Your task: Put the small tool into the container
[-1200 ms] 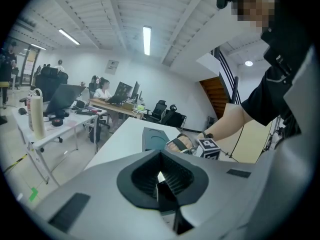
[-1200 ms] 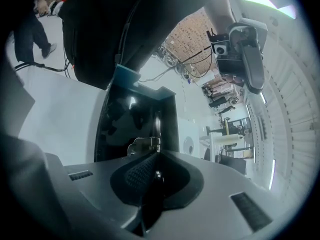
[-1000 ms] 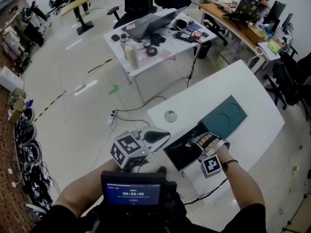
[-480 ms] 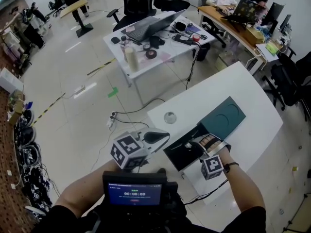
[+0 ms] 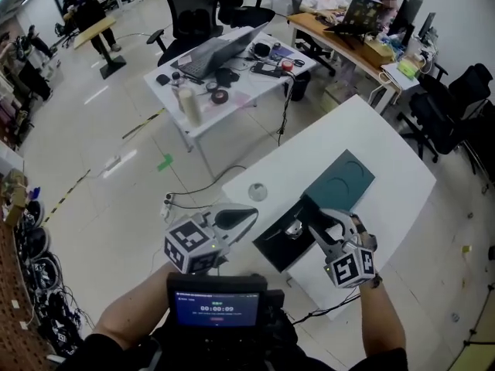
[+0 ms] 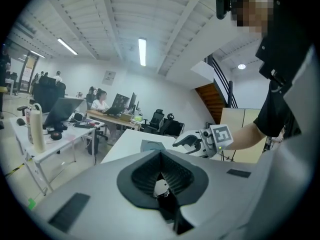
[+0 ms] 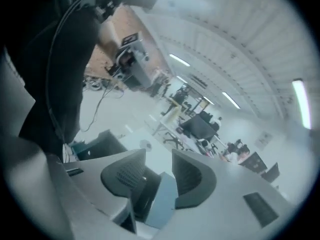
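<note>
A black open container (image 5: pixel 280 246) lies on the white table (image 5: pixel 387 168), with its teal lid (image 5: pixel 341 182) beside it. A small shiny tool (image 5: pixel 292 228) lies inside the container, free of both grippers. My right gripper (image 5: pixel 319 224) hovers just right of the tool over the container's edge. Its jaws stand wide and are closing slightly, with nothing between them in the right gripper view (image 7: pixel 156 176). My left gripper (image 5: pixel 236 218) is held off the table's left edge, its pads (image 6: pixel 150 176) together and nothing visibly held.
A small round clear object (image 5: pixel 257 192) sits on the table near its left edge. Behind stands a cluttered desk (image 5: pixel 224 76) with a laptop and bottle. Office chairs (image 5: pixel 452 107) and seated people are at the back right. Cables run across the floor (image 5: pixel 201 188).
My right gripper has opened and drawn back up from inside the container. The tool now lies loose in the container. The left gripper stayed put.
</note>
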### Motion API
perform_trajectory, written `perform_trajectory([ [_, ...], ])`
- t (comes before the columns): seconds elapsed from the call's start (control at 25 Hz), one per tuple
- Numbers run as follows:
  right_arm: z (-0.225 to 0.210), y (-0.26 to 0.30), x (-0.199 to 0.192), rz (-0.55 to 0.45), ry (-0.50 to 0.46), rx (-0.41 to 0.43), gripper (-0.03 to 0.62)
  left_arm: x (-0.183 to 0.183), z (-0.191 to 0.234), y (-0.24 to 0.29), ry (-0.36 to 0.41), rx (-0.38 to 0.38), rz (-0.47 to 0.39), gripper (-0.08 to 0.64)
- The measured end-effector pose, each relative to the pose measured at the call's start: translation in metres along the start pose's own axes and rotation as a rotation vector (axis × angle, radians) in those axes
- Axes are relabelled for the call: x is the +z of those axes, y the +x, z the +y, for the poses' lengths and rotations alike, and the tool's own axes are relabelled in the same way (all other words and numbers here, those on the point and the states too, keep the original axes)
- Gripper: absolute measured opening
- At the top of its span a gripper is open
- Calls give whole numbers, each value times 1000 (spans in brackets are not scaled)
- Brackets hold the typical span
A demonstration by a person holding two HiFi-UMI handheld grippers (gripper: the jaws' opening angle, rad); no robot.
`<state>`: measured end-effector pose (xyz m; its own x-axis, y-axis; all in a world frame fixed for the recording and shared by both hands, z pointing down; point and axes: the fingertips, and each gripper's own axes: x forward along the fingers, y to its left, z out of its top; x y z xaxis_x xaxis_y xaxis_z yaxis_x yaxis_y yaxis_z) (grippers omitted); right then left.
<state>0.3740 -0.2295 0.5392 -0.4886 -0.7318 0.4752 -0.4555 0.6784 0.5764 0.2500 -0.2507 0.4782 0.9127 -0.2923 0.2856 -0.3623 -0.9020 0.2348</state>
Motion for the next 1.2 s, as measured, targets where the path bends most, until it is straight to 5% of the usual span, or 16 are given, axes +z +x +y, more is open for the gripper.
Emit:
perform_trajectory([
  [0.36, -71, -73, 93, -248, 520, -341, 16, 55, 0, -51, 65, -34, -124, 28],
  [0.56, -80, -91, 139, -269, 627, -513, 14, 78, 15, -95, 82, -54, -183, 28],
  [0.92, -55, -79, 211, -267, 791, -628, 14, 91, 41, -176, 115, -108, -241, 28],
  [1.08, -40, -75, 248, -236, 761, -692, 14, 96, 70, -211, 111, -41, -284, 26],
  [1.2, -25, -76, 274, -222, 770, -752, 14, 91, 81, -233, 119, -74, -286, 26],
])
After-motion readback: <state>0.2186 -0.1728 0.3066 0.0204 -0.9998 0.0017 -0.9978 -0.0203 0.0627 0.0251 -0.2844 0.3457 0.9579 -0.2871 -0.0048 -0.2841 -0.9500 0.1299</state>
